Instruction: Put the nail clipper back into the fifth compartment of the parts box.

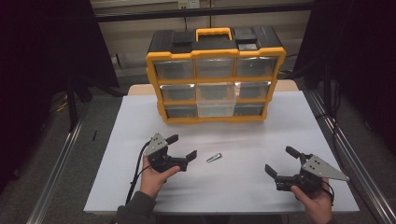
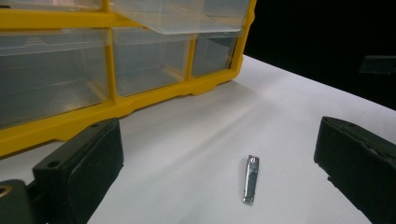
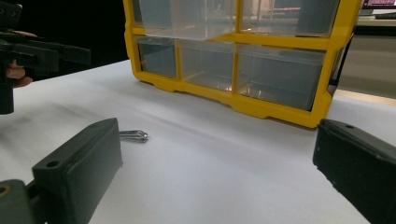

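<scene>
Two grippers rested low over the white tabletop (image 1: pixel 243 186), each held in one of the person's hands. The left gripper (image 1: pixel 182 147) had its fingers released, spread wide with nothing between them, and pointed toward a small metal nail clipper (image 1: pixel 214 158) lying flat on the tabletop just beside the nearer fingertip. In the left gripper view the clipper (image 2: pixel 251 179) lay in the gap between the two black fingers (image 2: pixel 79 172), touching neither, with its long axis running roughly away from the camera. The right gripper (image 1: pixel 280 161) was likewise released, its fingers apart and empty, well apart from the clipper on the right side of the tabletop. In the right gripper view the clipper (image 3: pixel 133 136) lay just past the tip of the finger at the left of that view, and the left gripper (image 3: pixel 32 51) appeared farther off at the upper left. A yellow-and-black organizer (image 1: pixel 215 74) with clear drawers stood upright at the far edge of the tabletop; its centre drawer (image 1: pixel 215 99) in the middle row was pulled out toward the person.
</scene>
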